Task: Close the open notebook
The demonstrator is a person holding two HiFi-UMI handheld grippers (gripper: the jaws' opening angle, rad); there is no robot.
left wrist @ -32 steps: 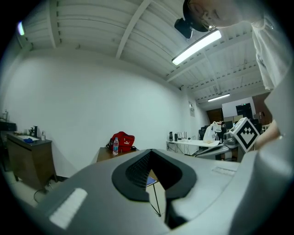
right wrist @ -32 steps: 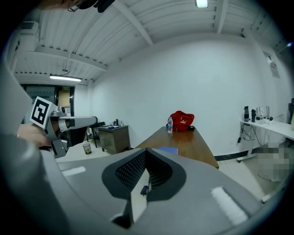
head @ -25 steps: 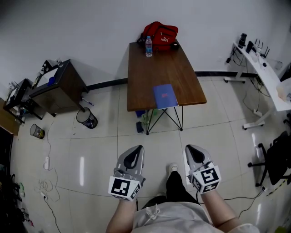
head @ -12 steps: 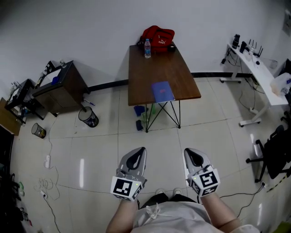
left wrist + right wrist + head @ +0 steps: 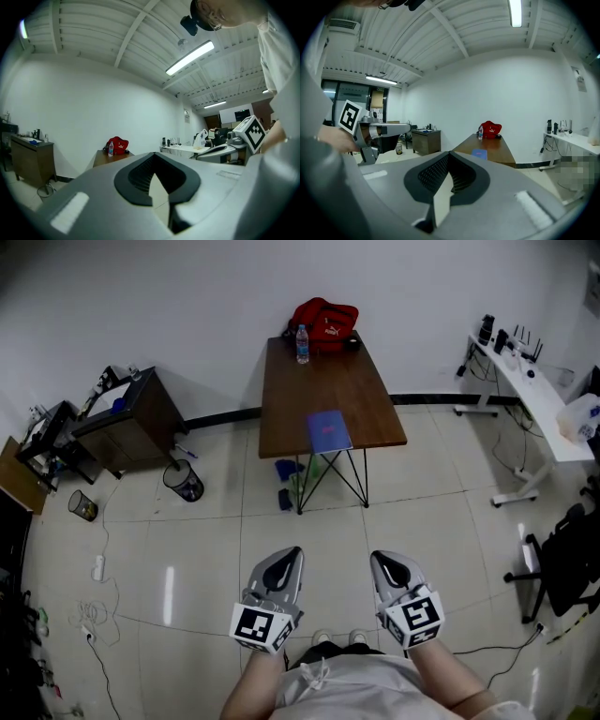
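A blue notebook [image 5: 327, 432] lies flat with its cover up near the front edge of the brown table [image 5: 328, 381]; in the right gripper view the notebook [image 5: 479, 153] is a small blue patch. Both grippers are held side by side over the tiled floor, well short of the table. My left gripper [image 5: 283, 562] is shut with nothing in it, and its jaws [image 5: 154, 154] point level towards the table. My right gripper [image 5: 387, 564] also has its jaws together and empty, and they tilt slightly down [image 5: 449, 153].
A red bag [image 5: 325, 315] and a water bottle [image 5: 302, 343] stand at the table's far end. A dark cabinet [image 5: 131, 413] and a bin [image 5: 180, 484] are at the left. A white desk [image 5: 530, 390] and an office chair [image 5: 562, 568] are at the right. Small items [image 5: 291, 484] lie under the table.
The table and notebook now sit farther away and a little to the left in the head view. Both grippers stay shut and side by side.
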